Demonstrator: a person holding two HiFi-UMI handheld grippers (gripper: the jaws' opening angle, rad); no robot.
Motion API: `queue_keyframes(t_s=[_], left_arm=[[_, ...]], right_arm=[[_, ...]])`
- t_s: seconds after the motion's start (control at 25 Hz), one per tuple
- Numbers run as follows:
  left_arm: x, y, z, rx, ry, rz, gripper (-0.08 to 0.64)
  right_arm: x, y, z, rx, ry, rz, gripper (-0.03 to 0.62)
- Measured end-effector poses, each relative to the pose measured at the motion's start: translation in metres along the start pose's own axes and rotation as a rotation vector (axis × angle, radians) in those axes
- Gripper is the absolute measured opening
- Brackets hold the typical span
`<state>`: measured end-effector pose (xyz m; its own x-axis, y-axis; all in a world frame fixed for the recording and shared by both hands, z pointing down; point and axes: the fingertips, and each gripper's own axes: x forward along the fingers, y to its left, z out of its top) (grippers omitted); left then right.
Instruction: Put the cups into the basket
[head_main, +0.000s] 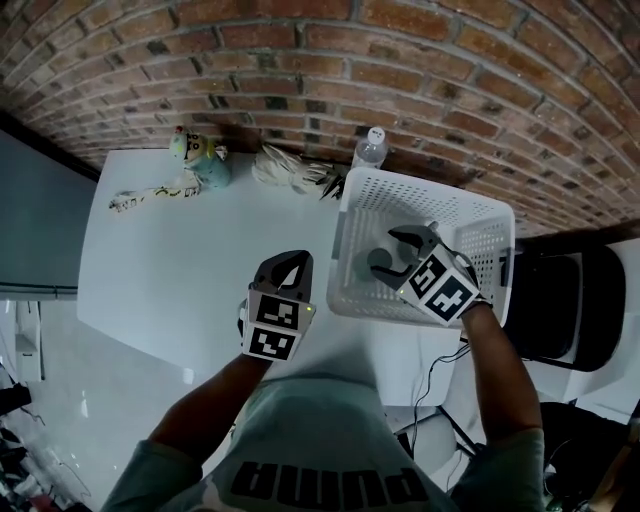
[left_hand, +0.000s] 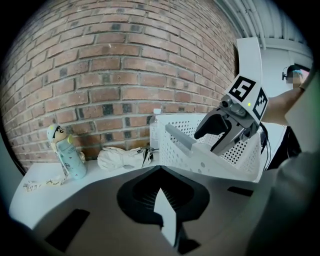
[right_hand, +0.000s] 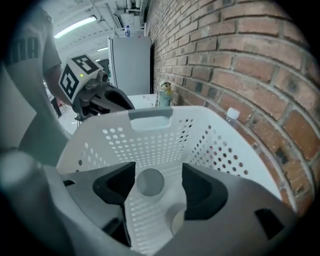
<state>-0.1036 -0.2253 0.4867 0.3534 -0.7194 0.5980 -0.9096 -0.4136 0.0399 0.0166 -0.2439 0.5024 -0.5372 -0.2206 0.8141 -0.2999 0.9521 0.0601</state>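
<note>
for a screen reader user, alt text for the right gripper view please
Open jaws of the right gripper hang over a white perforated basket with two pale cups on its floor, beside a brick wall.

Two pale cups (right_hand: 150, 182) sit inside the white perforated basket (right_hand: 150, 142).
</note>
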Motion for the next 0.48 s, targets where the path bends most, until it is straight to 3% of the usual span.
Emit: queue_keyframes(t_s=[0.16,0.36,0.48], left_arm=[[-0.013,-0.006,0.006,0.014,-0.024,0.005,-0.002],[-0.031,-0.017,0.011,0.028,-0.051,0.01,-0.002],[-0.043,-0.023,0.013,0.038,-0.068,0.012,-0.002]], right_arm=[[-0.034,0.0,0.021,0.013,-0.074,-0.102,0.294],[-0.07,0.007,0.031,0.089,-0.138,-0.231,0.107],[-0.086,0.017,0.031,0.156,-0.163,-0.295,0.044]])
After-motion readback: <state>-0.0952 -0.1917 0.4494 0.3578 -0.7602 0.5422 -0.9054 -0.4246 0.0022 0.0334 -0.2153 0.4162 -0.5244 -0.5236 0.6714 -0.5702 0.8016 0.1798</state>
